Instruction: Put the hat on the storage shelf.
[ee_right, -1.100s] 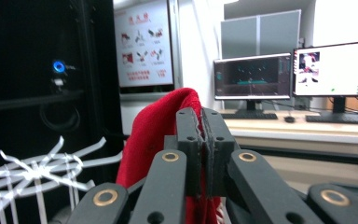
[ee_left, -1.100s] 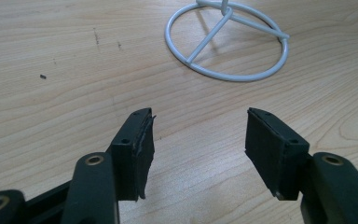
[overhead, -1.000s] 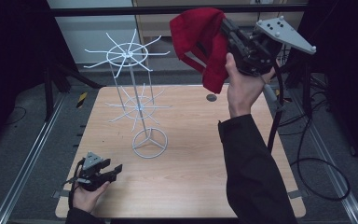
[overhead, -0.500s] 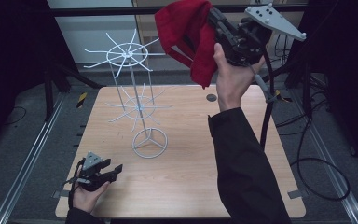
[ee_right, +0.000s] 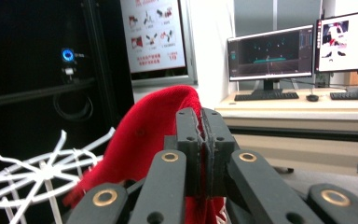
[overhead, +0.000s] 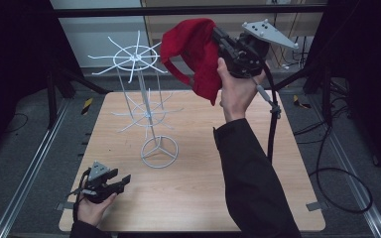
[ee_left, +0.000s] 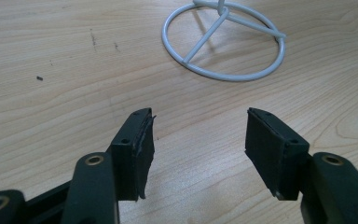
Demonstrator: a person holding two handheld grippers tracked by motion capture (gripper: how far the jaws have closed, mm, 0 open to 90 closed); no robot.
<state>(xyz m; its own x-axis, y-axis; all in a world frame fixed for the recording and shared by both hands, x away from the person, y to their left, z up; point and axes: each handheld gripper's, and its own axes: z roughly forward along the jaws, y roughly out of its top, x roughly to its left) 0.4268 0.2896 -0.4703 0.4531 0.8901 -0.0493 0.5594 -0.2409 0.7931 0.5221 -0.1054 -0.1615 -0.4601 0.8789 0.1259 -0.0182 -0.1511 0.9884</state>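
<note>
A red knitted cap [overhead: 193,54] hangs in the air from my right gripper [overhead: 222,43], which is shut on its edge, high above the table's far side. In the right gripper view the jaws press together on the red cap [ee_right: 140,140], with the white wire rack's top spokes [ee_right: 42,172] to the lower left. The white wire rack [overhead: 144,106] stands mid-table, its upper wheel of spokes [overhead: 134,57] just left of the cap. My left gripper [overhead: 119,182] rests open at the near left table edge; its view shows the rack's ring base [ee_left: 223,42] ahead.
The wooden table [overhead: 278,163] has bare room right of the rack. Dark frame posts [overhead: 54,84] stand at the back corners, and cables [overhead: 337,168] trail on the floor to the right. Monitors [ee_right: 270,53] sit on a desk behind.
My right gripper has carried the red cap left and slightly down, closer to the rack's top spokes. The left gripper has stayed still.
</note>
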